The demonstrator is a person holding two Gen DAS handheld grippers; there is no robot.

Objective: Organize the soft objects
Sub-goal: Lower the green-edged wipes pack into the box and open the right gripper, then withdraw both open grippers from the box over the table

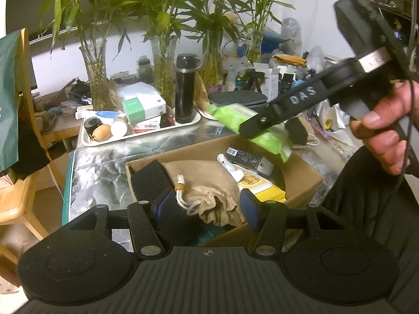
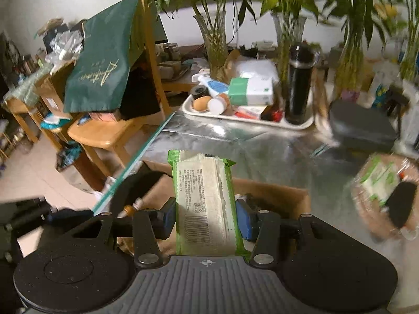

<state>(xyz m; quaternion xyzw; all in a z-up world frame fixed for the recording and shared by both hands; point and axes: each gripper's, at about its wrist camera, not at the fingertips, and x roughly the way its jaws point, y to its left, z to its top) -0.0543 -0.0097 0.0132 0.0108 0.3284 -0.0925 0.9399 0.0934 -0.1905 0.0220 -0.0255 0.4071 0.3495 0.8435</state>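
Observation:
A brown cardboard box point(image 1: 301, 180) sits on the table and holds a tan drawstring pouch point(image 1: 209, 188), a yellow pack point(image 1: 262, 185) and a black box point(image 1: 248, 157). My left gripper point(image 1: 204, 196) is open, its fingers on either side of the pouch, just above the box. My right gripper point(image 2: 205, 217) is shut on a green tissue pack point(image 2: 207, 204); in the left wrist view the pack point(image 1: 243, 125) hangs above the box's far side. The box edge point(image 2: 275, 191) shows below the pack.
A white tray point(image 1: 110, 138) with a black bottle point(image 1: 186, 89), a tissue box and small items stands behind the box. Glass vases of bamboo point(image 1: 95, 76) line the back. A wooden chair point(image 2: 110, 130) with a green bag stands left. A basket point(image 2: 387, 196) sits right.

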